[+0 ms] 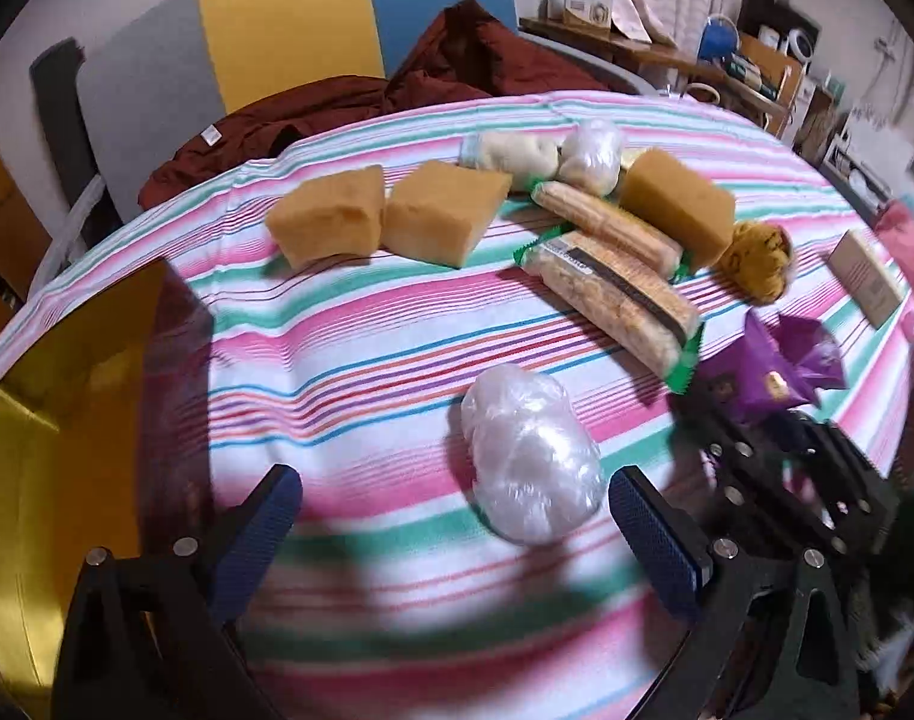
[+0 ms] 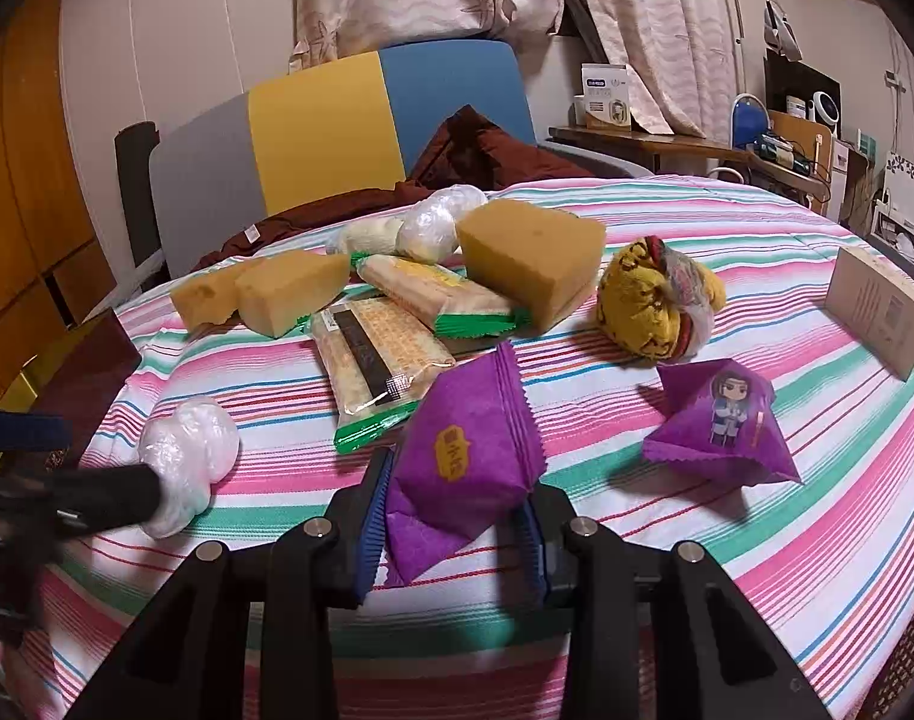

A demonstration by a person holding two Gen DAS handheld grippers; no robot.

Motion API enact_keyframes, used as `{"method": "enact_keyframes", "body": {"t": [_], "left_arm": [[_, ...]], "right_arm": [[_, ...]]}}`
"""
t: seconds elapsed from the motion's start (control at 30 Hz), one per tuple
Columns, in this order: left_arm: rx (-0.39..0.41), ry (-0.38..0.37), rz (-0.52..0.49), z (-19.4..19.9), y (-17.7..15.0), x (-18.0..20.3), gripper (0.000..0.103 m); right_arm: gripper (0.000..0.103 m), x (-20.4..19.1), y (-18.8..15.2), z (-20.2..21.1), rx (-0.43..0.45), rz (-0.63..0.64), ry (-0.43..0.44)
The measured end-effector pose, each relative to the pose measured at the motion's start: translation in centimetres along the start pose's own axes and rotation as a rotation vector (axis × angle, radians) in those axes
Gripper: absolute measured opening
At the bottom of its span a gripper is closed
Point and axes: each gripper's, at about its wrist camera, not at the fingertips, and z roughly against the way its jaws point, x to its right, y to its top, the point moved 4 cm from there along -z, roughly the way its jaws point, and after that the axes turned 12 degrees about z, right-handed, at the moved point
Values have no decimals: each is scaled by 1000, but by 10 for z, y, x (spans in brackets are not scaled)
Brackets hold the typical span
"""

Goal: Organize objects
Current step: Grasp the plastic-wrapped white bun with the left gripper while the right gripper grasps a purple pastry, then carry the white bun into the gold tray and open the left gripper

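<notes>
The right gripper (image 2: 450, 510) squeezes a purple packet (image 2: 463, 456) at six o'clock. The left gripper (image 1: 457, 516) is wide open around a white bundle (image 1: 526, 459), not touching. Next, I think, it must close gently.

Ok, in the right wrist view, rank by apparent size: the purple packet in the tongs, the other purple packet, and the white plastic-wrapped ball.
1. Purple packet in the tongs, though it sits nearest the camera, so this may flatter it.
2. Other purple packet.
3. White plastic-wrapped ball, partly hidden by the left tongs, so unsure.
</notes>
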Motion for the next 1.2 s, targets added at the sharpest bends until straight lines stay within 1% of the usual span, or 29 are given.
{"method": "enact_keyframes", "body": {"t": [0.07, 0.13, 0.17, 0.2, 0.23, 0.27, 0.33, 0.37, 0.4, 0.43, 0.47, 0.63, 0.77, 0.8, 0.9, 1.0, 1.2], "left_arm": [[19, 33, -10, -7, 2, 2, 103], [21, 43, -11, -14, 2, 2, 101], [14, 45, -7, -18, 2, 1, 93], [3, 37, 1, -23, 2, -1, 81], [-7, 6, 13, -26, 2, -1, 78], [-2, -11, 26, -26, 3, -3, 76], [7, -13, 28, -25, 3, -4, 71], [17, -15, 20, -24, 3, -3, 64], [37, -16, 6, -22, 2, -3, 50], [47, -19, 0, -20, 1, -2, 41], [54, -27, -5, -17, -1, -1, 38], [51, -95, -11, -8, -13, 0, 38], [38, -180, 59, 9, -24, -5, 37], [42, -209, 78, 18, -27, -8, 37], [73, -258, 111, 43, -36, -16, 38], [94, -288, 141, 62, -40, -28, 38], [141, -307, 241, 94, -45, -71, 38]], "right_arm": [[37, 0, 0, 0, 5, -3, 1], [37, 0, 0, -1, 7, -6, 3], [37, 1, 0, -1, 8, -7, 4], [37, 1, 0, -1, 9, -9, 5], [37, 0, -1, -1, 10, -9, 5], [37, 1, -1, -1, 9, -8, 4], [37, 1, -1, -1, 11, -8, 4], [37, 1, -1, -1, 12, -8, 3], [37, 1, -1, -1, 13, -8, 2], [37, 1, -1, -1, 14, -8, 2], [37, 1, -1, 0, 15, -7, 1], [37, 0, -2, 0, 17, -4, -2], [37, 0, -2, 0, 15, 2, -9], [37, -1, -2, 0, 14, 4, -11], [37, -1, -1, -1, 13, 8, -15], [37, -2, -1, -1, 12, 12, -19], [37, -3, -1, -1, 8, 20, -28]]}}
